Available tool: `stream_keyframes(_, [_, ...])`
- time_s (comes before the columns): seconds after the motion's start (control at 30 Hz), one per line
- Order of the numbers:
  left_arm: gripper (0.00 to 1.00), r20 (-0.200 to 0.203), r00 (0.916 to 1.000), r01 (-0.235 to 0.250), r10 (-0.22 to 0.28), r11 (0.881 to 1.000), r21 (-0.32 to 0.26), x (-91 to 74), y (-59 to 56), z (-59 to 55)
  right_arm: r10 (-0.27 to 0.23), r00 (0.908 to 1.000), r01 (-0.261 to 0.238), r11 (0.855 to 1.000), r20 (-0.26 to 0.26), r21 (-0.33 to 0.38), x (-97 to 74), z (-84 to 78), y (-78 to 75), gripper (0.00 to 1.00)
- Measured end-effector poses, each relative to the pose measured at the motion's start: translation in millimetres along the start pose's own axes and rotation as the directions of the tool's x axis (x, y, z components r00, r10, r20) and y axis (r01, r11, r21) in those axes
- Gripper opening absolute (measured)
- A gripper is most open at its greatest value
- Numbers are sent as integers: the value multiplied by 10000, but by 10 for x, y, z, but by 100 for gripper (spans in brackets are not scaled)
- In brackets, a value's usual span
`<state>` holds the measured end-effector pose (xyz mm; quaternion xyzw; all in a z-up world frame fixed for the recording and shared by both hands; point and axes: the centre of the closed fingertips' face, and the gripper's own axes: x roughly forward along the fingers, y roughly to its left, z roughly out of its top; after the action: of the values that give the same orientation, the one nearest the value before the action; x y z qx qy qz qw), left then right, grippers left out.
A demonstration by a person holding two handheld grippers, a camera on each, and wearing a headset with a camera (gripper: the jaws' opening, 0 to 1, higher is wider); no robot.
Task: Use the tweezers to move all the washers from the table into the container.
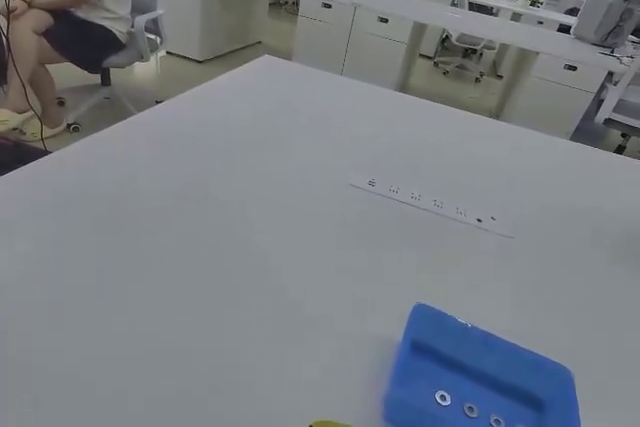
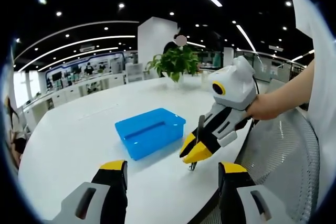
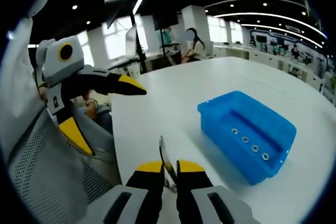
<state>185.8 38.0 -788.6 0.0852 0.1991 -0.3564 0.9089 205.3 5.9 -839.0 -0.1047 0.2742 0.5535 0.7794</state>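
The blue container (image 1: pixel 480 372) stands on the white table (image 1: pixel 250 247) at the near right, with several washers (image 1: pixel 442 398) lying in a row inside it. In the right gripper view the same container (image 3: pixel 247 135) and washers (image 3: pixel 245 140) sit ahead and to the right. My right gripper (image 3: pixel 168 169) is shut on thin metal tweezers (image 3: pixel 164 156), which point upward. From the left gripper view, the right gripper (image 2: pixel 195 150) holds the tweezers (image 2: pixel 199 129) just right of the container (image 2: pixel 149 129). My left gripper (image 2: pixel 173 177) is open and holds nothing. It hangs at the table's edge (image 3: pixel 105 114).
A row of sockets (image 1: pixel 430 202) is set flush into the table beyond the container. A person sits on an office chair (image 1: pixel 130 17) at the far left. Desks and cabinets (image 1: pixel 380 37) stand behind the table. A mesh chair (image 2: pixel 283 150) is close to the near edge.
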Motion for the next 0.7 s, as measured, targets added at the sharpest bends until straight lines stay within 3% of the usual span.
stream_keyframes(0.1, [70, -12, 10000, 11, -11, 10000, 21, 1, -3, -2, -70, 10000, 66, 9978, -57, -652, 12, 1, 25, 5])
stream_keyframes(0.47, [70, -24, 10000, -14, 14, 10000, 41, -1, -4, 5, -136, 9999, 125, 9914, -75, -1304, -16, -22, -2, 3])
stream_keyframes(0.7, [70, -40, 10000, -23, 23, 10000, 40, 7, -6, 1, -170, 9998, 179, 9938, 84, -1101, -11, 11, -2, 3])
